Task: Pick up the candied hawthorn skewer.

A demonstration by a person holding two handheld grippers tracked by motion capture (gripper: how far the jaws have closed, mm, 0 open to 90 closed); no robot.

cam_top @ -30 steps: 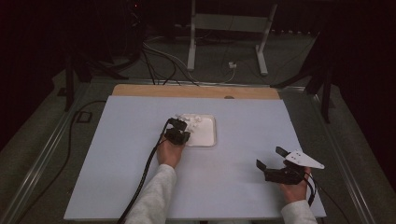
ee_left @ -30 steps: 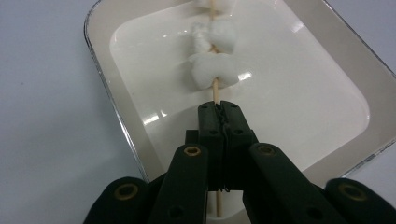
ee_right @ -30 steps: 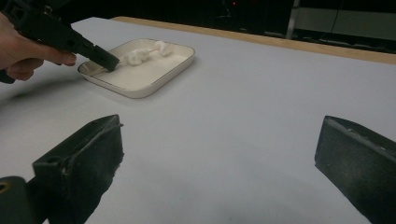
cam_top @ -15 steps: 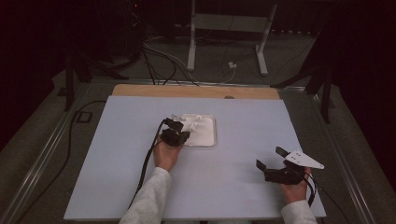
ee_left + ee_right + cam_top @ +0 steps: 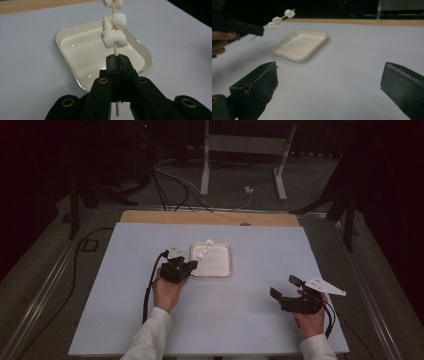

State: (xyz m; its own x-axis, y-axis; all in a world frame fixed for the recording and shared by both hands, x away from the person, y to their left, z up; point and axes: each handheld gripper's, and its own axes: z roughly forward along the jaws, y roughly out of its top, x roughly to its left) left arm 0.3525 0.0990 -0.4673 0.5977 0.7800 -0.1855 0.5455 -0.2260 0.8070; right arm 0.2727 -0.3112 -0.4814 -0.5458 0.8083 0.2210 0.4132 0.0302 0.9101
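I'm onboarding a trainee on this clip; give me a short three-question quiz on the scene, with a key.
1. True or false: the left gripper is shut on the skewer.
2. How many marshmallows sit on the skewer in the right gripper view?
3. The right gripper jaws are: A) clamped on the tray, B) open with nothing between them, C) holding a marshmallow.

Key: 1 true; 2 three; 3 B.

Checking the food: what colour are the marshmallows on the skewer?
White marshmallows; clearest in the left gripper view.
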